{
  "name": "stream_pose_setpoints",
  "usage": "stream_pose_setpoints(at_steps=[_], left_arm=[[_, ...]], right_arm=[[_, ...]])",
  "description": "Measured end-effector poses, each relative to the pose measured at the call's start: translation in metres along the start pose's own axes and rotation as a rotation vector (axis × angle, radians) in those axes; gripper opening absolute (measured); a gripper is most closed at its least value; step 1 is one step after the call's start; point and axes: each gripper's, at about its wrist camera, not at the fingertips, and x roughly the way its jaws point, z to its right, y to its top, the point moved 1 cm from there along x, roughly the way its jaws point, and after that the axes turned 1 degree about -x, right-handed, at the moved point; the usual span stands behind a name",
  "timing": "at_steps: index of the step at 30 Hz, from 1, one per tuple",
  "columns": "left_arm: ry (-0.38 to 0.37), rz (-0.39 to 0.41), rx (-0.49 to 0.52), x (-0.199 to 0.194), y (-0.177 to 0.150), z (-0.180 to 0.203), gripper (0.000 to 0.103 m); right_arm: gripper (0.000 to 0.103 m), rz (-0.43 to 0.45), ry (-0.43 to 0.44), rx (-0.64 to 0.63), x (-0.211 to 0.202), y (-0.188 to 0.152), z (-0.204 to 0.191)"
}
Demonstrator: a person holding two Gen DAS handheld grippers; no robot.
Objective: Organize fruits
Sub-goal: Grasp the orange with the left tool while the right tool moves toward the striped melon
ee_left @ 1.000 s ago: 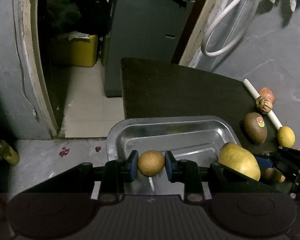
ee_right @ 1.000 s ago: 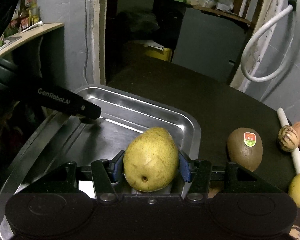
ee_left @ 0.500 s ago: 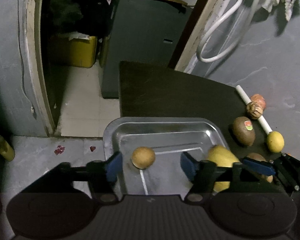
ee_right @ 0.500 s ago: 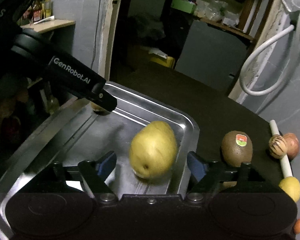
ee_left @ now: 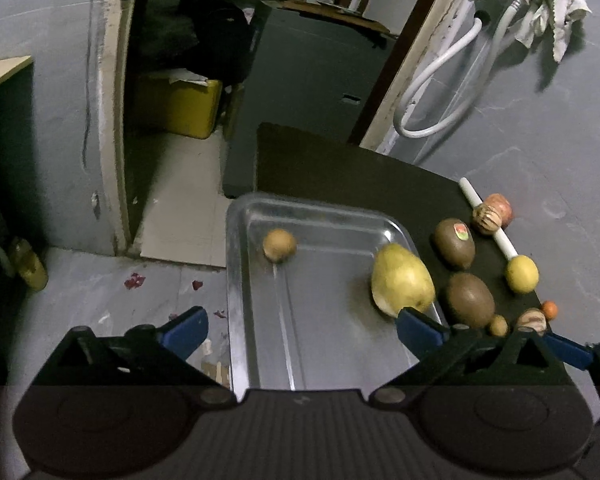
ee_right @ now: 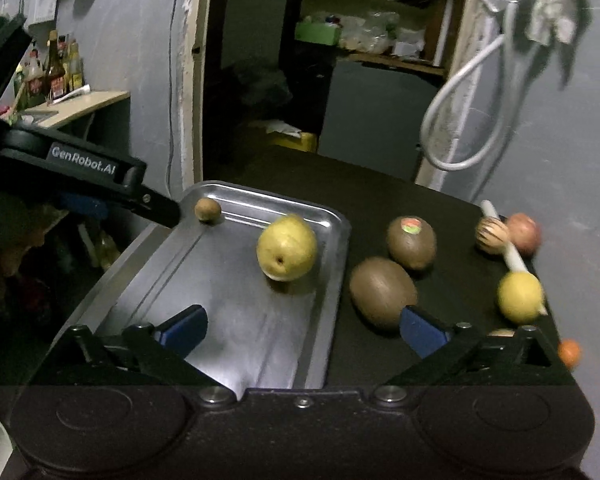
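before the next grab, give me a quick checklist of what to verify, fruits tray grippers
1. Pear released and resting inside the tray: ok.
2. Small brown fruit in the tray, free of the pads: ok.
3. Left gripper jaws opening, nothing between them: ok.
4. Right gripper jaws opening, nothing between them: ok.
5. Nearest kiwi on the dark tabletop, unobstructed for pickup: ok.
6. Fruits settled and not rolling: cannot tell, the right wrist view is blurred.
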Motion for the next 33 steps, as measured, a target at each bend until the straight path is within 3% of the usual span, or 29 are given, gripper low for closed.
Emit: stream_pose_setpoints(at_steps=[3, 6, 15, 20, 25, 33], left_arm=[[0.044, 0.002, 0.004, -0.012, -0.018, 0.011, 0.102], [0.042, -0.005, 0.059, -0.018, -0.032, 0.027, 0.102], [-0.034, -0.116, 0.236, -0.011, -0.061, 0.079, 0.102], [-0.056, -0.168, 0.321, -0.008, -0.077, 0.101, 0.102], [-0.145, -0.207, 0.403, -0.007, -0.092, 0.123, 0.102], [-0.294, -0.287, 0.602, -0.003, -0.124, 0.16, 0.102]], right_arm=[[0.102, 0.023, -0.02, 0.022, -0.032, -0.018, 0.006], [0.102, 0.017, -0.064, 0.047, -0.057, -0.04, 0.013], [0.102, -0.068, -0.187, 0.124, -0.103, -0.101, 0.031], [0.102, -0.099, -0.203, 0.16, -0.115, -0.129, 0.035], [0.102, -0.118, -0.217, 0.165, -0.119, -0.146, 0.04], [0.102, -0.16, -0.31, 0.077, -0.123, -0.161, 0.066]])
